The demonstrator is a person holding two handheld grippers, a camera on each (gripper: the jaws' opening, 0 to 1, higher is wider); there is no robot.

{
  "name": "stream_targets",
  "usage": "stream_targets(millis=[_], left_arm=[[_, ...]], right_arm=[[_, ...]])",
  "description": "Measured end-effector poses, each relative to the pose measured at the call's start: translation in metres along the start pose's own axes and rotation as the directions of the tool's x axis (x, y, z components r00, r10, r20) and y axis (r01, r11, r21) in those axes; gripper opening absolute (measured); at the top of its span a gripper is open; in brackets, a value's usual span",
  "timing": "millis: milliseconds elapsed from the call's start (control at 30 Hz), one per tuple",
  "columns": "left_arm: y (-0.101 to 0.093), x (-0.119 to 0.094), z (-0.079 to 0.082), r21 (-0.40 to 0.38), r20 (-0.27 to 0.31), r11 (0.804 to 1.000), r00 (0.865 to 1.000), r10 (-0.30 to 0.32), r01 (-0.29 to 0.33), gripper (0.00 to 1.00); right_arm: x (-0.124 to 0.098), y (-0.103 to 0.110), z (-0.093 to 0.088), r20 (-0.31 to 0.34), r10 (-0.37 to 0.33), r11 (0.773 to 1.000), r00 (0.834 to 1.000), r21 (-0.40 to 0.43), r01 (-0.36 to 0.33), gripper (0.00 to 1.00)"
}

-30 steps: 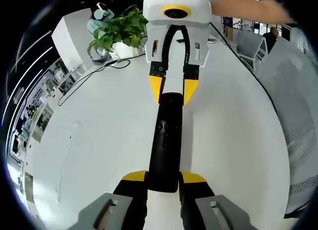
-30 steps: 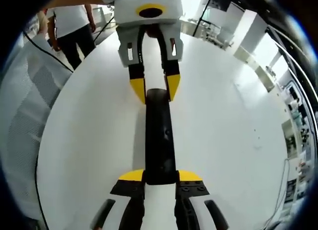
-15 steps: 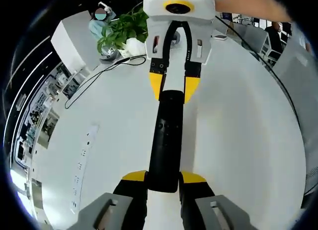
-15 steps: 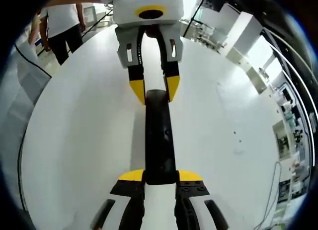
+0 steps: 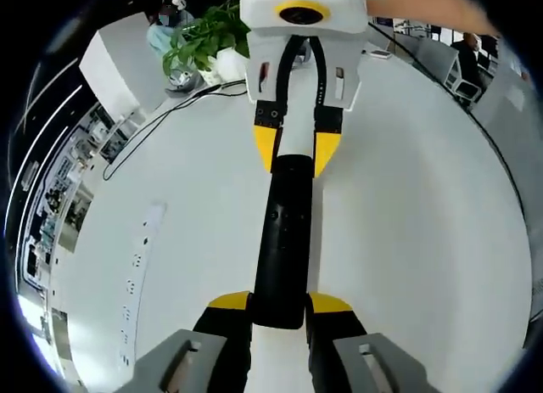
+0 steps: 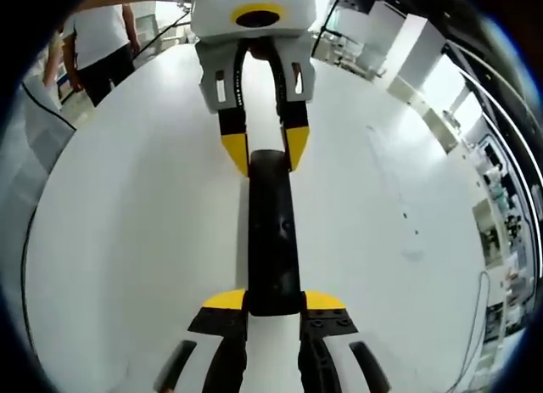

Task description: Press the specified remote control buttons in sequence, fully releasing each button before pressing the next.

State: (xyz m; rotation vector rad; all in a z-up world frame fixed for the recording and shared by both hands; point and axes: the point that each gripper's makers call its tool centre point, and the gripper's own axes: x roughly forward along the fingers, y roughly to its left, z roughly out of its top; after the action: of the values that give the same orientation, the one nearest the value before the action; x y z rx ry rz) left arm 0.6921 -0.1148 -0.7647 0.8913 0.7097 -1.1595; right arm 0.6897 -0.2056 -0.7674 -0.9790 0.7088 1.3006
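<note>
Remote control (image 5: 284, 240) held lengthwise between two grippers above white table (image 5: 170, 240), well inside its edges. Left gripper (image 5: 280, 312) clamps near end; right gripper (image 5: 297, 151) clamps far end. Risk: with both jaw pairs occupied, freeing one to press buttons could tip remote.

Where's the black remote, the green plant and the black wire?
remote (image 5: 284, 240), left gripper view, middle of its body
plant (image 5: 202, 38), left gripper view, its leaves
wire (image 5: 140, 137), left gripper view, on the table
</note>
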Motion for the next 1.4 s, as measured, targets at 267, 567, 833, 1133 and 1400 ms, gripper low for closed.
stream_targets(millis=[267, 567, 833, 1133, 1400], left_arm=[[-0.008, 0.001, 0.004, 0.000, -0.012, 1.000, 1.000, -0.011, 0.011, 0.23], [-0.008, 0.004, 0.004, 0.015, -0.029, 1.000, 0.999, -0.022, 0.023, 0.23], [-0.009, 0.004, 0.006, 0.006, -0.022, 1.000, 0.999, -0.027, 0.027, 0.23], [-0.006, 0.005, 0.004, 0.008, -0.017, 1.000, 0.999, -0.030, 0.030, 0.24], [-0.004, 0.005, 0.001, 0.003, -0.005, 0.999, 0.999, -0.042, 0.042, 0.24]], right_arm=[[0.002, -0.003, -0.002, 0.011, 0.012, 1.000, 1.000, -0.001, -0.012, 0.20], [0.010, -0.006, -0.004, 0.009, 0.025, 1.000, 1.000, 0.009, -0.025, 0.20], [0.009, -0.008, -0.007, 0.013, 0.037, 0.999, 0.999, 0.020, -0.037, 0.20], [0.009, -0.013, -0.008, 0.011, 0.041, 0.999, 0.999, 0.023, -0.041, 0.21], [0.006, -0.008, -0.007, 0.017, 0.041, 0.999, 0.999, 0.011, -0.041, 0.21]])
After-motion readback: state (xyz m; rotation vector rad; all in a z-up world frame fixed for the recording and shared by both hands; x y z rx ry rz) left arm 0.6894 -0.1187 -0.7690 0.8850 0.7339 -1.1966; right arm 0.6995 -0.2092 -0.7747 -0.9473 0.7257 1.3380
